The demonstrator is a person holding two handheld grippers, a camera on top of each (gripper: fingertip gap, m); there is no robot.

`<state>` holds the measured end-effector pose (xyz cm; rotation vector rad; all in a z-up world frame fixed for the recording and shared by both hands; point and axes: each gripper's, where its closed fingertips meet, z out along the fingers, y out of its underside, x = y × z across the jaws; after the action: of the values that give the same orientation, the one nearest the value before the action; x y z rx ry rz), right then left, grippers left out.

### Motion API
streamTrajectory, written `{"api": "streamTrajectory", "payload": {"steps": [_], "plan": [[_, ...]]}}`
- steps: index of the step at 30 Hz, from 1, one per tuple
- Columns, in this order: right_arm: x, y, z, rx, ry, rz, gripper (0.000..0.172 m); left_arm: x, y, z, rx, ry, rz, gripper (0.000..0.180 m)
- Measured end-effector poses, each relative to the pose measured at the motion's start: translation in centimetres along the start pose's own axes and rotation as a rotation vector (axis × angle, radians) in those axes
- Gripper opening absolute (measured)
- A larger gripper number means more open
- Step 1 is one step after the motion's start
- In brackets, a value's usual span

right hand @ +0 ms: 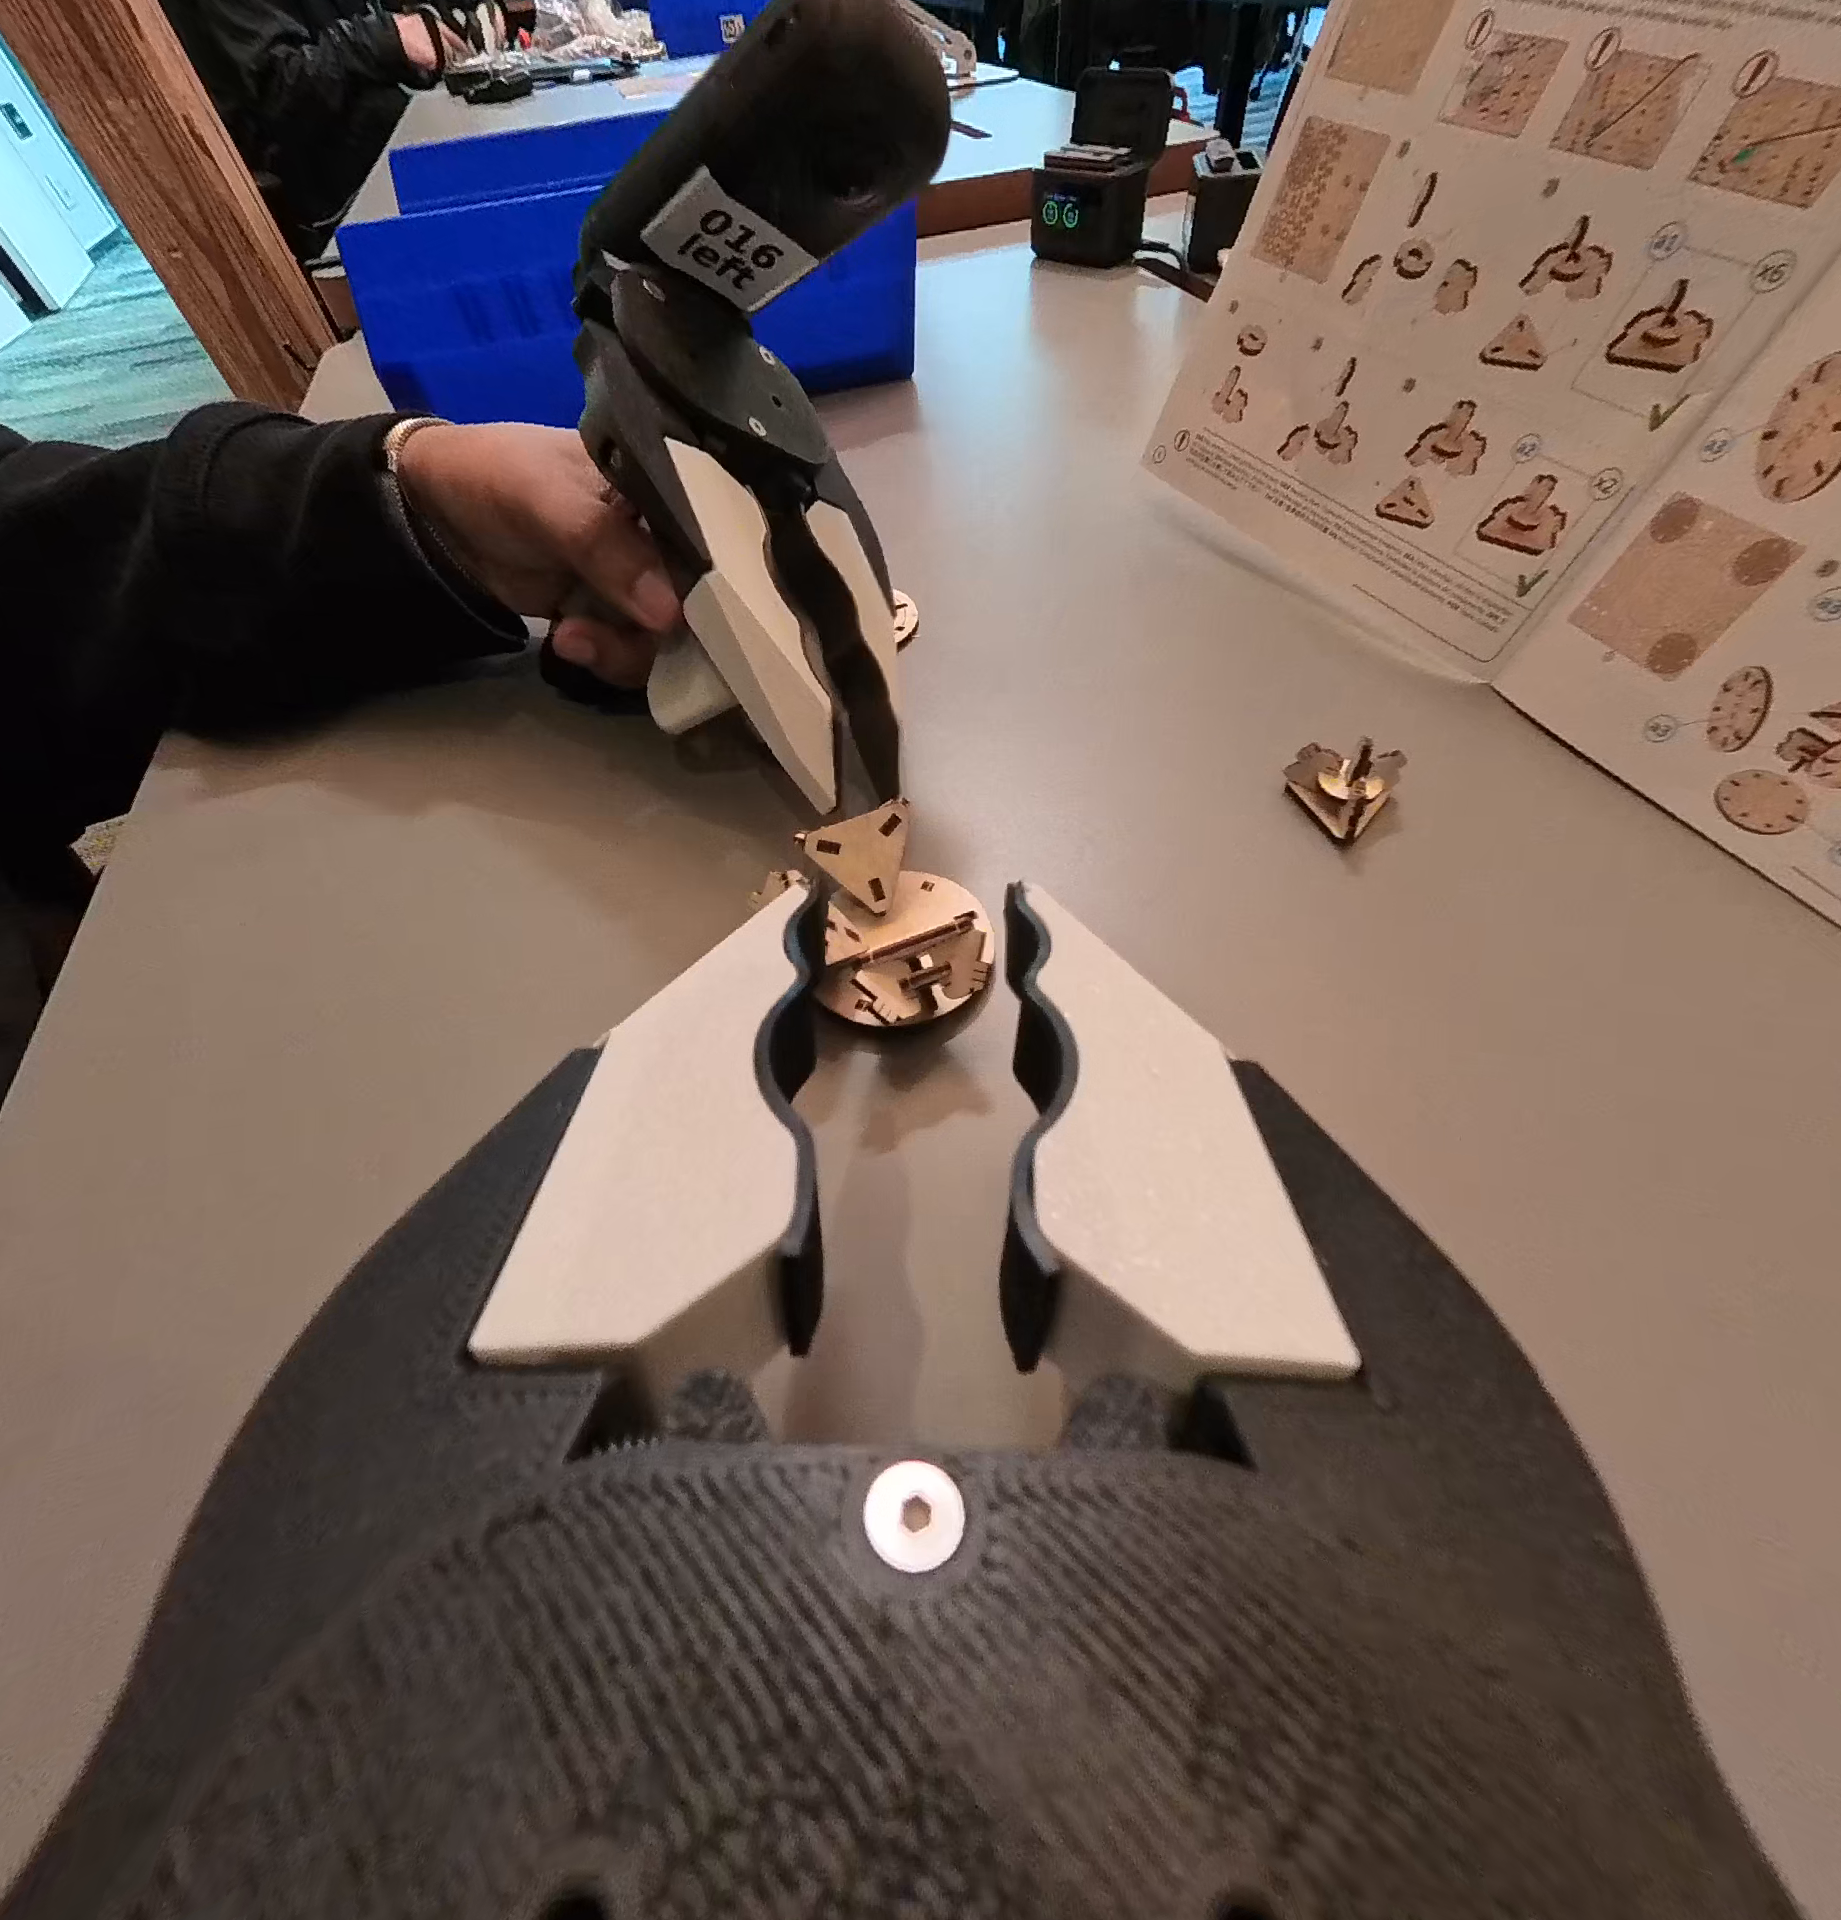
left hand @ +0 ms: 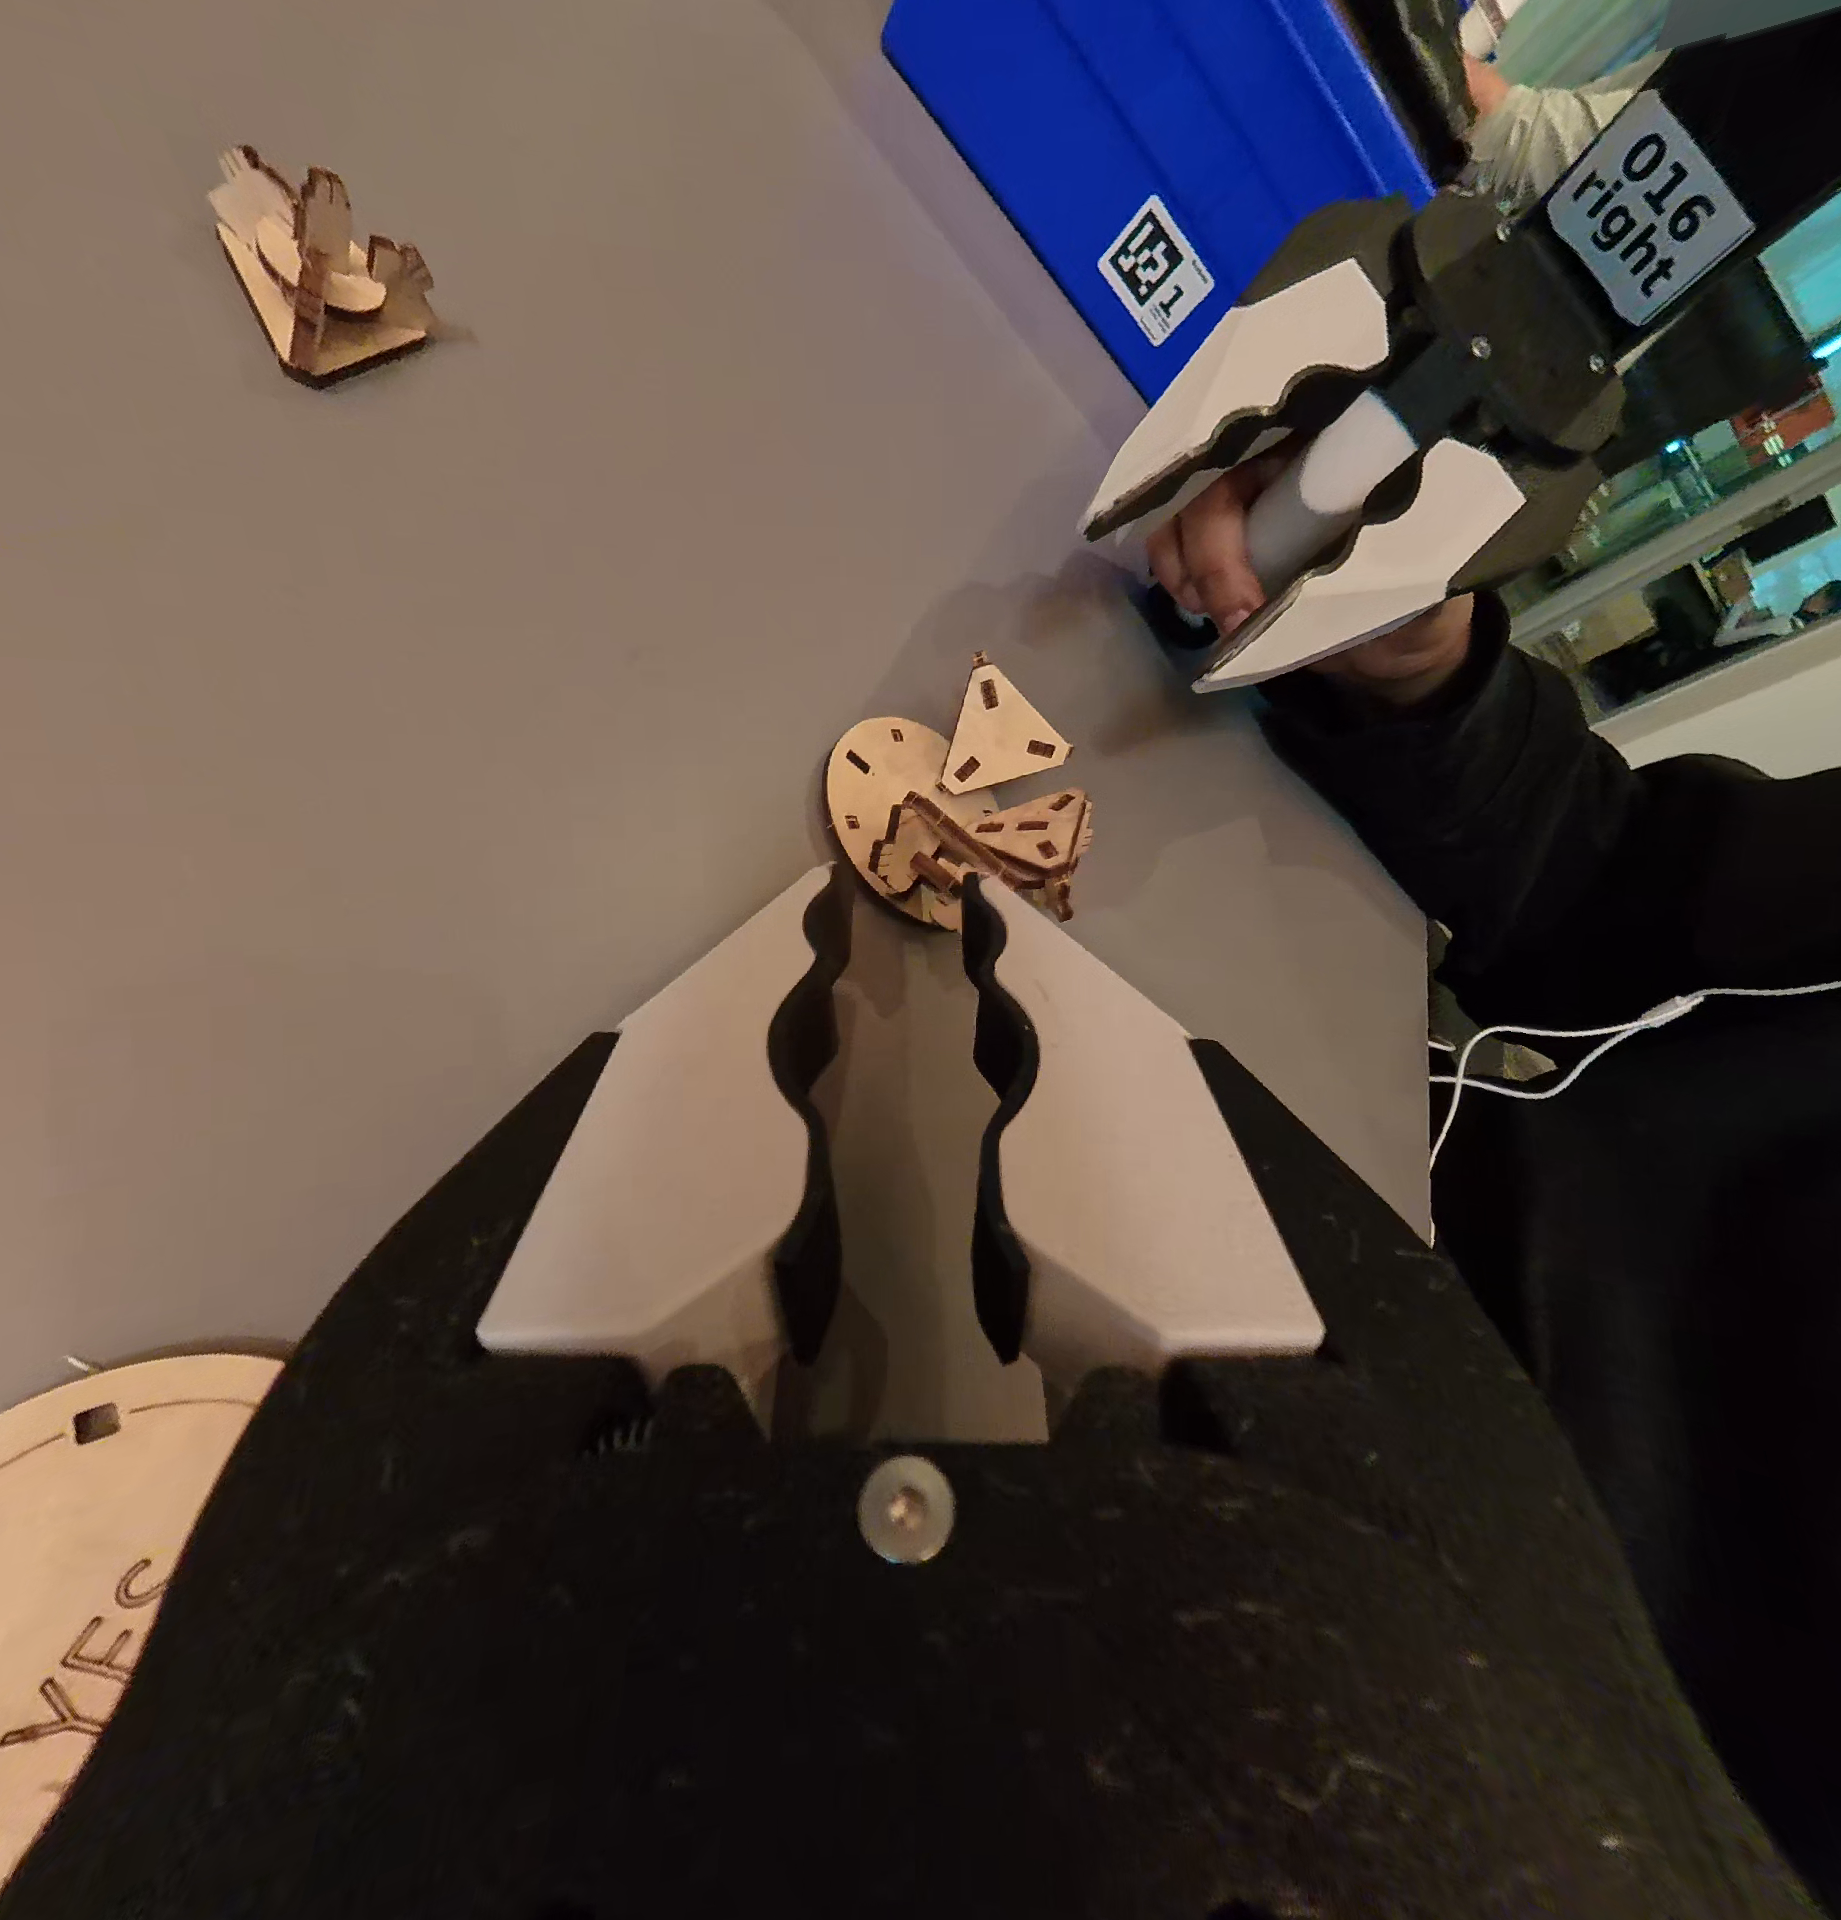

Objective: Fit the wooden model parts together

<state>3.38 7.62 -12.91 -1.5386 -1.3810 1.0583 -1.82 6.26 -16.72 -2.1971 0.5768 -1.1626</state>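
Both hand-held grippers were held apart, nothing clamped: the left (right hand: pixel 854 800) just above a wooden triangle (right hand: pixel 859 847), the right (right hand: pixel 911 904) beside the wooden disc (right hand: pixel 931 935) on the worktop (right hand: pixel 1311 1039).

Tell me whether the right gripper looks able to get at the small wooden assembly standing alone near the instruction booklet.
Probably yes. The small wooden assembly stands alone on bare table, off to the side of the right gripper, whose jaws are open and hold nothing. The left gripper works elsewhere, at the wooden disc.
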Motion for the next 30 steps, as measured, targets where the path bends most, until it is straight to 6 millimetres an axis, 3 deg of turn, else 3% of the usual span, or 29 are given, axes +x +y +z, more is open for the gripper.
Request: {"api": "streamTrajectory", "payload": {"steps": [21,30], "plan": [[-0.2,0.9,0.5,-0.066,0.008,-0.019,0.034,2.2,0.2,1.0,0.002,0.072,0.049,0.028],[0.9,0.2,-0.1,-0.007,0.064,0.057,0.028,2.9,-0.6,0.9,0.057,0.043,0.175,0.030]]}}
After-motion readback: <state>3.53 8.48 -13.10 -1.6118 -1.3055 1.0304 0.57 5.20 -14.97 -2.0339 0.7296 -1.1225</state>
